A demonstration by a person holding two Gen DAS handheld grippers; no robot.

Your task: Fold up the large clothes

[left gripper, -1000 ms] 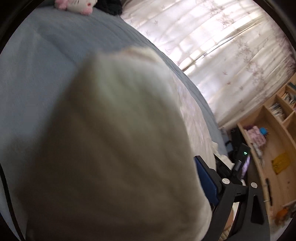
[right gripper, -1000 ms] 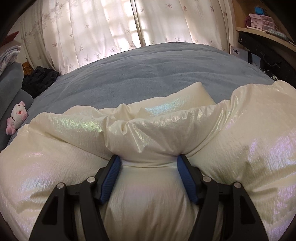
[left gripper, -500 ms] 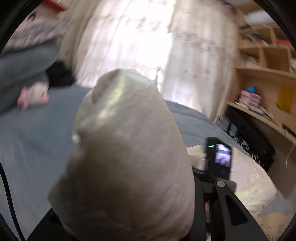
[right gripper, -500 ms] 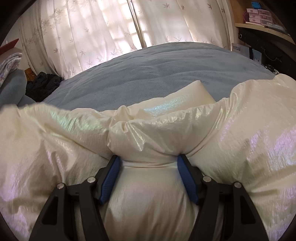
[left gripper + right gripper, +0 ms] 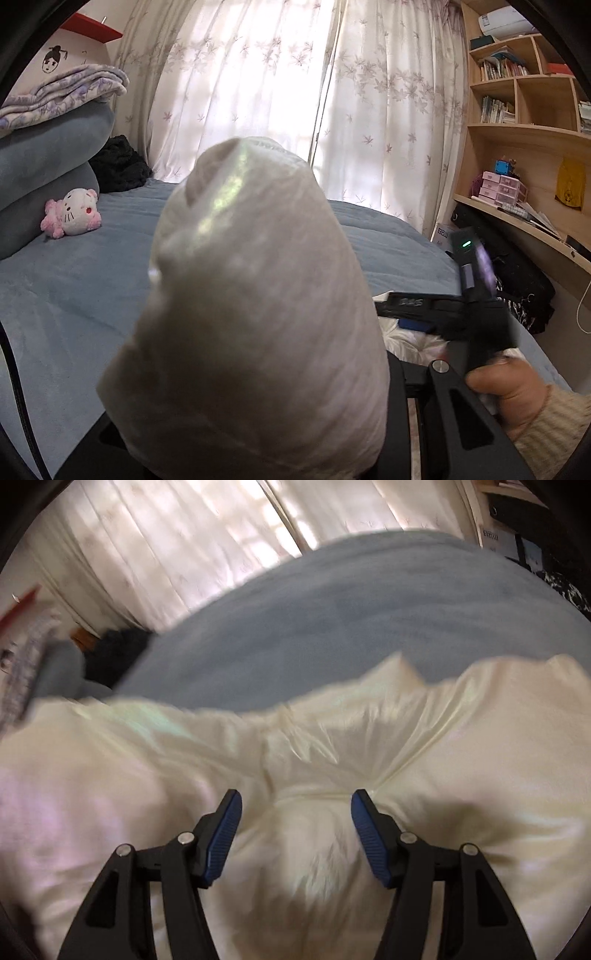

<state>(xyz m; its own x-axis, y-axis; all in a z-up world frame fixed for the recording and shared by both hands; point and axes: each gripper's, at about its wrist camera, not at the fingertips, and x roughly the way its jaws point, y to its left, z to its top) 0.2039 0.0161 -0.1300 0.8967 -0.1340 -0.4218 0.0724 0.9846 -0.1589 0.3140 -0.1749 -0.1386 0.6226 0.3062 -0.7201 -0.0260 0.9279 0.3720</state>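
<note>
The cream jacket lies bunched on the near part of the blue bed, its shiny shell puffed into folds. The landmark here is the bed.

Left gripper: a thick bundle of the jacket fills its view and hides the fingers. A second ago the view was rolled, with the bed slanting across it; now the bed lies level below the bundle and the curtains stand upright behind it. The fingers closed sharply within that second and are clenched on the jacket fabric, which stands up from between them. The bundle is lifted clear above the bed.

Right gripper: its blue fingers stand on either side of a hump of jacket. They have just been closing, and the hump between them is pinched; both pads touch the fabric. Half a second ago the picture was sharp; now it is blurred, and more of the bed shows beyond the jacket's far edge.

In the left view the right gripper shows at the near right of the bed, held by a hand in a knit cuff. A pink-and-white plush toy lies at the far left of the bed, against a stack of folded bedding. Shelves stand to the bed's right.
</note>
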